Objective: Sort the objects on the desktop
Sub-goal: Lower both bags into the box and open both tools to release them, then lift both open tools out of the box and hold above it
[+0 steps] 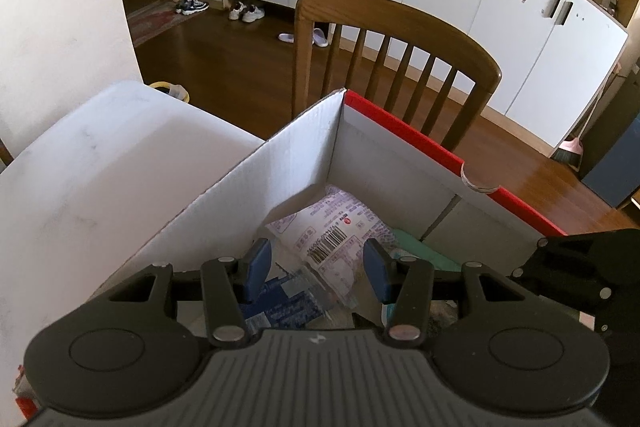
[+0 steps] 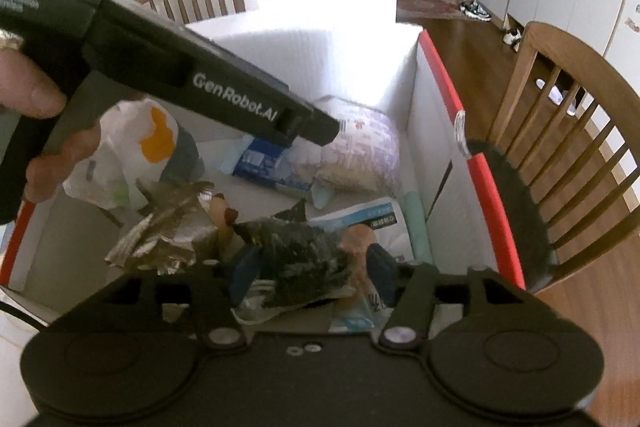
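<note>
Two tongs (image 1: 316,269) (image 2: 308,267) above red-rimmed box (image 1: 404,131) of packets (image 1: 340,223).

Left tool (image 2: 316,125) hides part of the box (image 2: 472,163).

Both tongs are matte black, with blue pads on the fingertips (image 1: 256,269) and silver round screws at the link pivots. The left tongs (image 2: 320,131) carry white "GenRobot.AI" lettering along the body.
</note>
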The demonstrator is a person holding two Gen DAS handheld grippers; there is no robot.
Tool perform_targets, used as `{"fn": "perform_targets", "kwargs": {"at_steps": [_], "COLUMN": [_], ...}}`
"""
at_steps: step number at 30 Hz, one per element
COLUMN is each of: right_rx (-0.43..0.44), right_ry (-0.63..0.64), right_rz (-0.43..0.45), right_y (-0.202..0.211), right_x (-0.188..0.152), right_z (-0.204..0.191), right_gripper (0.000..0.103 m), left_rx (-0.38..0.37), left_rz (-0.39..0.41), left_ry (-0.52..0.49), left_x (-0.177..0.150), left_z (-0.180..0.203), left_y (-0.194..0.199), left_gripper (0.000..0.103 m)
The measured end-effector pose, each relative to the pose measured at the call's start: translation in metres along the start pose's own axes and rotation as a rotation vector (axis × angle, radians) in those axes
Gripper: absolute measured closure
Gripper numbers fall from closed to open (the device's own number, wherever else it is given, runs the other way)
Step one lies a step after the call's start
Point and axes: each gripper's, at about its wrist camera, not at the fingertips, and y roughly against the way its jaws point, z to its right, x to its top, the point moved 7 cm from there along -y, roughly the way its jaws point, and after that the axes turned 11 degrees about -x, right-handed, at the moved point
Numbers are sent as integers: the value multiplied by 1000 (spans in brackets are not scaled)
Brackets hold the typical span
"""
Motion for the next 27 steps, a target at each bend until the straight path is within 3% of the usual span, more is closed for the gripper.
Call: {"fn": "perform_targets", "kwargs": {"at_steps": [14,27], "right_rx": [22,36], "right_ry": [-14,-27], "right_rz": [81,142], "right_y": [41,69], "right_x": [5,5], "right_z": [3,6], "right_gripper": [38,38], "left_rx": [11,22], "left_rz": [48,92], "left_ry": [16,67], "left_x": [-4,-33], "left_z": [13,26], "left_y": [33,76], "left_gripper": [53,53]}}
